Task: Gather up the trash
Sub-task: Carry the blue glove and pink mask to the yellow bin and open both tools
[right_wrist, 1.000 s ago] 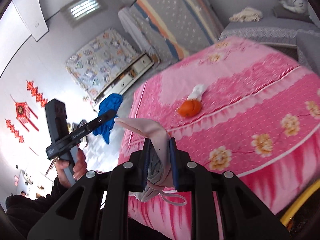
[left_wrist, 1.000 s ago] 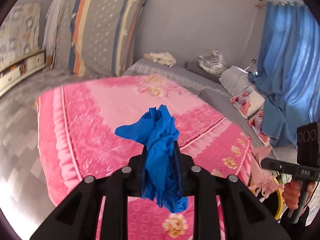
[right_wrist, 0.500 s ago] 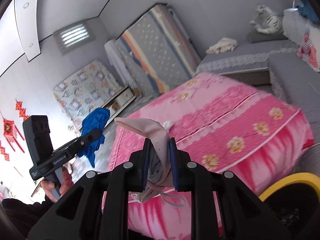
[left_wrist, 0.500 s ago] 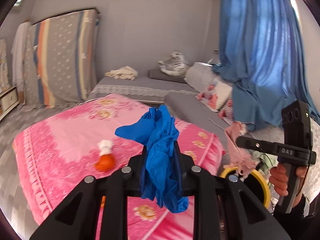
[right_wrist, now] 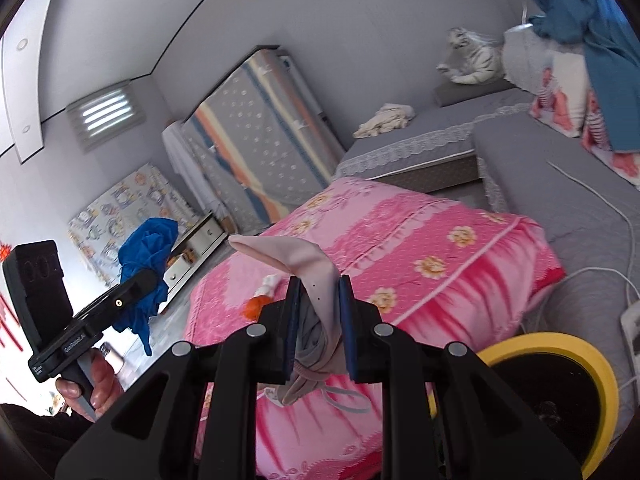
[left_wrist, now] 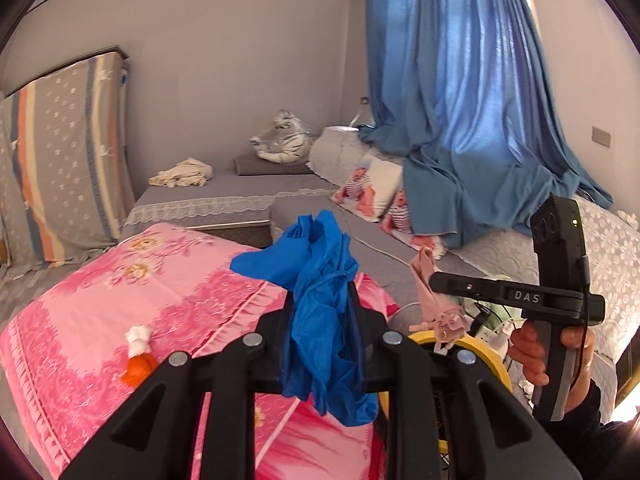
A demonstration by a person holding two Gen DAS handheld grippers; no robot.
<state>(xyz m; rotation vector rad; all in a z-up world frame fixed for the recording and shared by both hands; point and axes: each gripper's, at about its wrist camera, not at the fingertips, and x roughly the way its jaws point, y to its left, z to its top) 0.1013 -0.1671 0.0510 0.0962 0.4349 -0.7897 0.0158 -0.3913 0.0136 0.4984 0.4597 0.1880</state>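
My left gripper (left_wrist: 322, 312) is shut on a crumpled blue glove (left_wrist: 320, 300), held above the corner of the pink bed. It also shows at the left of the right wrist view (right_wrist: 146, 276). My right gripper (right_wrist: 319, 312) is shut on a pink face mask (right_wrist: 304, 264), whose strap hangs below; it also shows in the left wrist view (left_wrist: 434, 292), above the yellow-rimmed bin (left_wrist: 496, 364). The bin (right_wrist: 568, 348) sits low right beside the bed. An orange and white scrap (left_wrist: 138, 356) lies on the pink bedspread (left_wrist: 120, 304).
A grey sofa bed (left_wrist: 224, 196) with a plush tiger (left_wrist: 284, 142) and a cream cloth (left_wrist: 182, 172) lies behind. Blue curtains (left_wrist: 460, 100) hang at right. A mattress (left_wrist: 60, 156) leans on the left wall. White cables and a power strip (right_wrist: 630, 320) lie near the bin.
Both grippers have swung right, away from the middle of the bed and toward the bin. The bin now shows more fully in both views. Both loads stay gripped.
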